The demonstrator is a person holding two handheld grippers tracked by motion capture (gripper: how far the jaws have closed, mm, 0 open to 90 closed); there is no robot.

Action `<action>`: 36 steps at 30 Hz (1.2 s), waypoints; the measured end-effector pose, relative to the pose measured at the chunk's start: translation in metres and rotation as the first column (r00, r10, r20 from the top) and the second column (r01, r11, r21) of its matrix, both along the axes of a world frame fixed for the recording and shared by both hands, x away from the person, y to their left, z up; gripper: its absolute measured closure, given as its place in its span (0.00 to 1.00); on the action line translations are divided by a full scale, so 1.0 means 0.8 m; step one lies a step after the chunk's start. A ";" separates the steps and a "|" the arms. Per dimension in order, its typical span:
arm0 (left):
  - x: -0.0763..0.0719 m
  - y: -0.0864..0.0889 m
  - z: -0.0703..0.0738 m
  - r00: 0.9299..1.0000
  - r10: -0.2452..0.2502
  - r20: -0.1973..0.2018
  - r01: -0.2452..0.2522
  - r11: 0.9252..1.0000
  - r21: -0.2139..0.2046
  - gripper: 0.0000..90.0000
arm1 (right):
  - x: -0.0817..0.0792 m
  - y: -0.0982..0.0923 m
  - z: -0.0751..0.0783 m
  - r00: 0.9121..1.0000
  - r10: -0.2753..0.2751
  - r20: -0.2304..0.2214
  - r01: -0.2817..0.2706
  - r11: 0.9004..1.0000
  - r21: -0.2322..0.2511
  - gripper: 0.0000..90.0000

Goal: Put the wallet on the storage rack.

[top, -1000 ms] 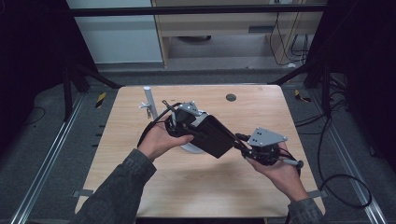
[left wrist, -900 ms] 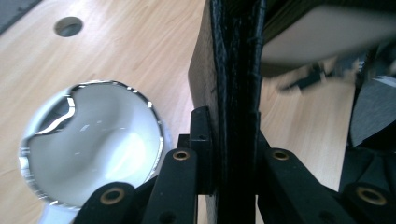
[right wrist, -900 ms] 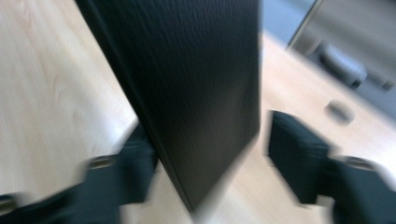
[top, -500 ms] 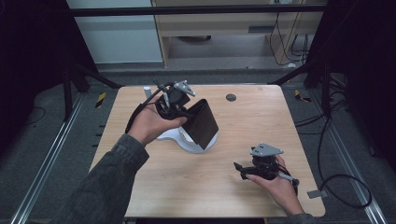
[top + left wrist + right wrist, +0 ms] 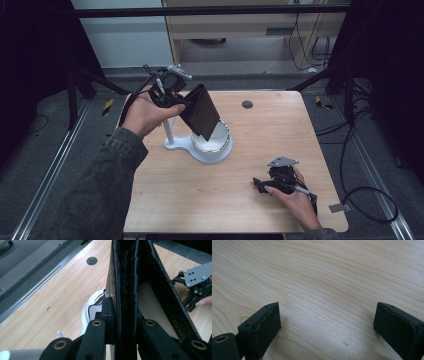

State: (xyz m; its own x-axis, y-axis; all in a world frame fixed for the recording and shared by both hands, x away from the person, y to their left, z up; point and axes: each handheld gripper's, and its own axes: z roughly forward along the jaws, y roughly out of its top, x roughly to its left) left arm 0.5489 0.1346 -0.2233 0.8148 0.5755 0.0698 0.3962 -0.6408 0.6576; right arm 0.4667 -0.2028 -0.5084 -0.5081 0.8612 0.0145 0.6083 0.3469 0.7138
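Aloft near the table's [image 5: 280,125] far left corner, the left gripper [image 5: 172,97] clenches a black wallet [image 5: 201,112] above the white stand [image 5: 210,147]. Its jaws having just been opening with nothing between them, the right gripper [image 5: 262,185] rests released near the near right corner. Next, by the look of it: a steady lowering of the wallet onto the stand.

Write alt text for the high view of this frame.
The left gripper holds a black leather wallet above a white round-dished stand on the light wooden table. The right gripper rests open near the table's front right, apart from both.
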 end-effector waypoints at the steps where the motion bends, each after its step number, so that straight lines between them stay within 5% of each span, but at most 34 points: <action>1: 0.000 0.000 0.000 1.000 0.000 0.001 0.000 1.000 0.002 0.89 | 0.001 0.000 0.000 1.000 -0.001 0.002 0.001 1.000 0.001 0.08; 21: 0.006 -0.015 -0.028 1.000 -0.007 -0.009 0.007 0.999 0.034 0.89 | 0.002 0.003 -0.005 0.999 -0.023 0.028 0.023 1.000 -0.009 0.04; 36: 0.028 -0.033 -0.078 0.999 0.005 -0.054 -0.001 0.997 0.078 0.89 | 0.001 0.004 -0.005 0.999 -0.031 0.029 0.031 0.999 -0.009 0.04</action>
State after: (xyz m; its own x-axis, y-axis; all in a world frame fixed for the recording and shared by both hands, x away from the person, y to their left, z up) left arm 0.5710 0.1082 -0.2857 0.8169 0.5724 0.0708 0.4316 -0.6882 0.5832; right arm 0.4678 -0.2000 -0.5124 -0.4812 0.8766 -0.0083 0.5979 0.3351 0.7282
